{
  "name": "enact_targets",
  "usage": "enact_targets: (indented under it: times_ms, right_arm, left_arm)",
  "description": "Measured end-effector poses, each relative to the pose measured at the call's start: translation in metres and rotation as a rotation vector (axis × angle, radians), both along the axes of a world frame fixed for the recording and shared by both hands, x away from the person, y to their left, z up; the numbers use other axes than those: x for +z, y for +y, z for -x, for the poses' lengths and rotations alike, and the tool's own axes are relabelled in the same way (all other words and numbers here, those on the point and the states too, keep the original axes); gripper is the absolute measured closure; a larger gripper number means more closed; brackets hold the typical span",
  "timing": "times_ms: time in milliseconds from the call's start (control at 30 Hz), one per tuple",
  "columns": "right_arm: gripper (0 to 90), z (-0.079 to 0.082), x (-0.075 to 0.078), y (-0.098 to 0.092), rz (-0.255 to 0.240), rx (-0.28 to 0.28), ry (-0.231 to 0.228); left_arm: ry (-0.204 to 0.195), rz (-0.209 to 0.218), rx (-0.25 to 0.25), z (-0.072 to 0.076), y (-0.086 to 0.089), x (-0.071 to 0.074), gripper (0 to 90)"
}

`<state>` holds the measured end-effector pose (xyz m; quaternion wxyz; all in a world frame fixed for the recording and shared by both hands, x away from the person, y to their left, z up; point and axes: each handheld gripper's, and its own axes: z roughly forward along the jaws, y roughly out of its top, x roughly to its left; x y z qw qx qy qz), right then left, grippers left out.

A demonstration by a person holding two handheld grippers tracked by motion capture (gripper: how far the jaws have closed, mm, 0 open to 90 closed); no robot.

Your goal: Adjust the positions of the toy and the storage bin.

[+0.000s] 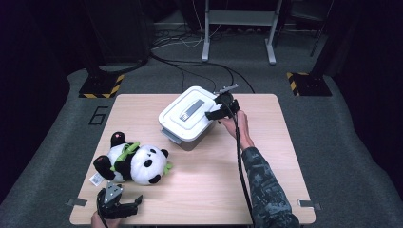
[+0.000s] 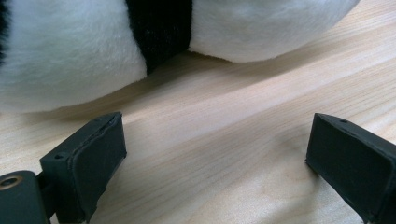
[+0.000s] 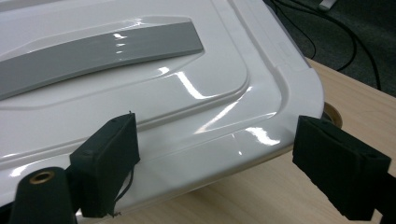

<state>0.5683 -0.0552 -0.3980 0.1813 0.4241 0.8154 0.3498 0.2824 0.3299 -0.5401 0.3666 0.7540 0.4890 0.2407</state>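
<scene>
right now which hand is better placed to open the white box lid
Right. The right gripper sits at the white box, jaws open over the lid's edge. The left gripper waits by the panda.

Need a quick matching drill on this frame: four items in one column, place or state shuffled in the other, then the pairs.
Items
1. plush panda
2. white box
3. left tongs
4. right tongs

Descriptions
A. open, at the lid's edge on the far side of the table
B. lies at the near left of the table
C. open over bare wood, just short of the toy
D. lid on, grey strip on top

Pairs: 1-B, 2-D, 3-C, 4-A
</scene>
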Motion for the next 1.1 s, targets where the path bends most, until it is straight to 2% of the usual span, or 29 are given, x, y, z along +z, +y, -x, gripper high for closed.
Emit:
enact_targets:
  times_ms: [167,400,667,800,1000,1100]
  right_arm:
    - [13.8,0.001,0.000,-0.003,-0.009,-0.007,0.009]
    - [14.0,0.008,-0.001,-0.011,0.014,-0.012,0.013]
    - [14.4,0.010,-0.002,-0.013,0.004,-0.022,0.007]
    - [17.7,0.008,-0.004,-0.011,-0.068,-0.046,0.027]
    - [17.6,0.005,-0.007,-0.011,-0.107,-0.061,0.037]
    - [17.0,0.004,-0.007,-0.010,-0.108,-0.061,0.035]
  left_arm:
    - [-0.003,0.002,0.000,0.000,0.000,0.000,4.5]
    - [-0.002,0.002,0.001,0.000,0.000,0.000,4.5]
    - [0.001,0.002,0.002,0.000,0.000,0.000,4.6]
    - [0.001,0.001,0.001,0.001,0.000,0.000,4.6]
    - [0.004,-0.001,-0.002,0.001,0.000,0.000,4.6]
    - [0.003,0.000,-0.002,0.001,0.000,0.000,4.6]
